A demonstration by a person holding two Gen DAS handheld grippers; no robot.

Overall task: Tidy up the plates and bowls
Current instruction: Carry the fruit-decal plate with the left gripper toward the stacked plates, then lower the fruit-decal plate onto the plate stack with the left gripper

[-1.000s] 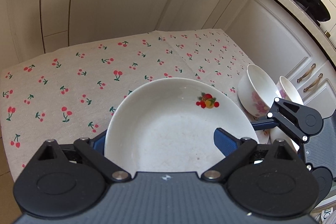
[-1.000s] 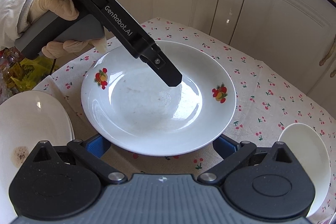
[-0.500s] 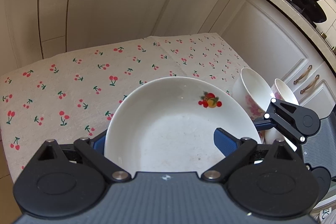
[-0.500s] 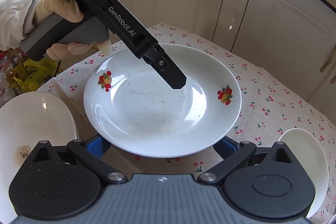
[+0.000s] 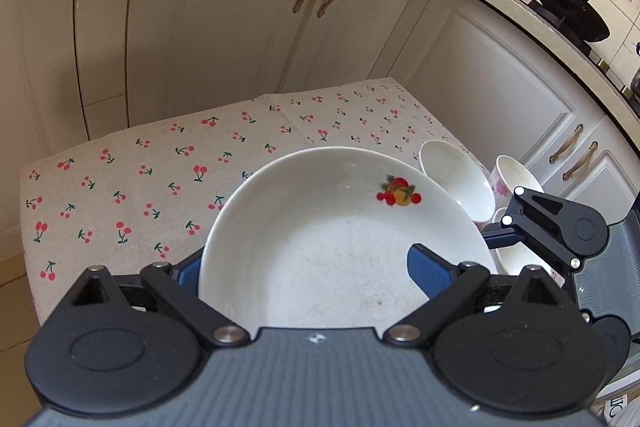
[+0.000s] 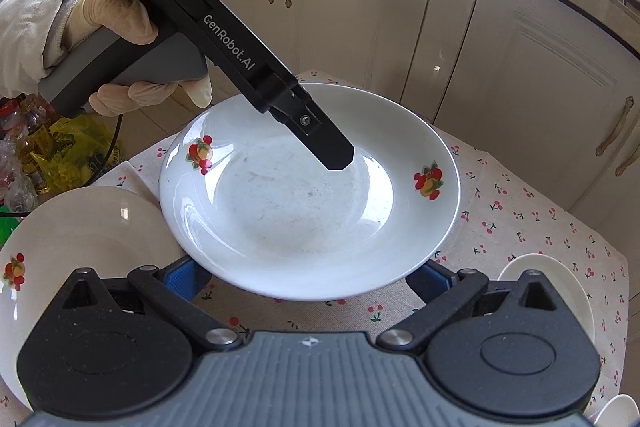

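A gloved hand [image 6: 120,39] in a white sleeve grips the grey handle of the left claw [image 5: 308,271], which slants steeply down from upper left in the right wrist view; one black finger [image 6: 320,143] of it lies over the inside of the deep white ceramic plate with fruit decals [image 6: 304,195]. From the left wrist view, the plate's near rim sits between that claw's two blue pads [image 5: 426,273] — one on each side, set wide and pressing the rim, so the left claw is clamped on the plate.

The right claw [image 6: 308,279] points down at a similar slant from the opposite side. Its blue pads [image 6: 182,277] show at either side just under the plate's near edge; whether they pinch the rim or only stand beside it I cannot tell.

The plate is held clear above the counter with the cherry-print cloth [image 5: 132,179], tilted a little toward the left claw. A second white fruit-decal plate [image 6: 60,247] lies on the counter at the lower left of the right wrist view. Two white bowls with pink flowers [image 5: 460,183] stand on edge just past the held plate's right rim in the left wrist view — close, though contact is unclear. White cabinet doors [image 5: 240,27] stand behind.
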